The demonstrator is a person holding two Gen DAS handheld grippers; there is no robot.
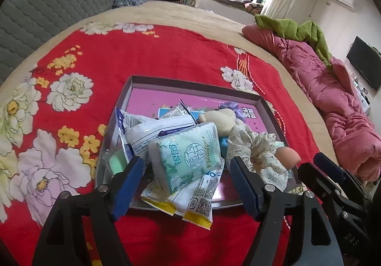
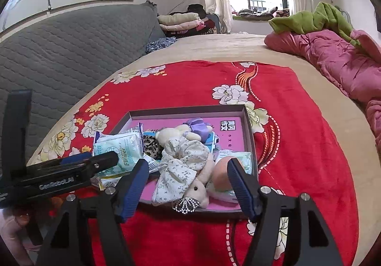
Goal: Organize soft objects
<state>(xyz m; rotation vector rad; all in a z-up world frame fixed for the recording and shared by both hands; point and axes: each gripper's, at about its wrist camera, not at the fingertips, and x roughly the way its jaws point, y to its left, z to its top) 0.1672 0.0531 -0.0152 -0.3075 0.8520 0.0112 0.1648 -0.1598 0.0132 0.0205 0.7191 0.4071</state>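
One shallow tray [image 1: 266, 108] sits mid-frame on the bed's red blanket [image 1: 166, 56], heaped with one green tissue pack [image 1: 188, 158], one floral scrunchie [image 1: 257, 147] and one plush toy [image 2: 200, 191]. Left gripper [image 1: 188, 185] and right gripper [image 2: 188, 185] both gape wide at the tray's near edge, holding nothing. Bare blanket surrounds the tray.

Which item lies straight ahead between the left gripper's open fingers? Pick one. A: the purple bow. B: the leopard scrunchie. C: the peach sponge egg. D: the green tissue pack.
D: the green tissue pack lies framed between the left gripper's spread blue fingers, atop the pile in the tray.
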